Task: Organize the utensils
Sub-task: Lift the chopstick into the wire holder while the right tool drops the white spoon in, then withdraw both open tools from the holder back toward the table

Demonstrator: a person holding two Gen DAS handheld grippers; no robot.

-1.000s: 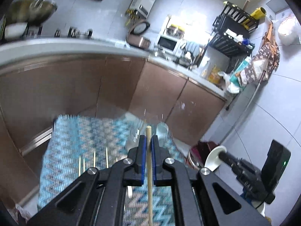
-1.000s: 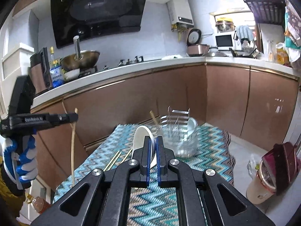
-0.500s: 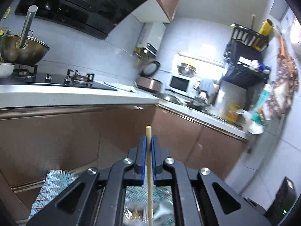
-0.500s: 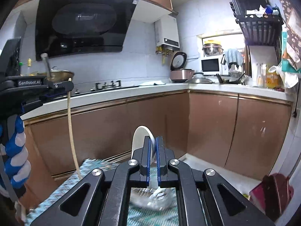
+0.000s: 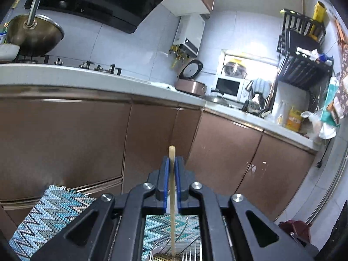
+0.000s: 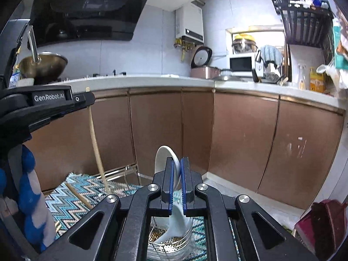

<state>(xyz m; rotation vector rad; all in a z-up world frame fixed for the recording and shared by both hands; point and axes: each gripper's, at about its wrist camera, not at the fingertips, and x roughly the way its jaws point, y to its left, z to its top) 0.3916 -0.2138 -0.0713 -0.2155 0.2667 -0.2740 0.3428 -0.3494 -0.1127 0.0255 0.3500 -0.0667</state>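
Observation:
My left gripper (image 5: 171,161) holds a wooden chopstick (image 5: 172,195) upright, and its jaws are just starting to open with the stick still pinched between the blue pads. The stick's lower end reaches into the clear utensil holder (image 5: 191,252) with a perforated metal base. My right gripper (image 6: 176,163) is shut on a white ceramic spoon (image 6: 163,158), bowl up, its handle reaching down into the same holder (image 6: 169,248). The right wrist view also shows the left gripper (image 6: 87,97) and its chopstick (image 6: 95,143) at the left.
A zigzag blue tablecloth (image 6: 71,202) covers the table, with loose chopsticks (image 6: 76,195) lying on it. Brown kitchen cabinets (image 6: 239,141) stand close behind. A person's blue-and-white glove (image 6: 28,195) grips the left tool. A dark red bin (image 6: 322,224) sits on the floor at right.
Both grippers have come forward and down over the holder. The chopstick's tip and the spoon's handle now reach into it. The left gripper has drawn closer to the right one.

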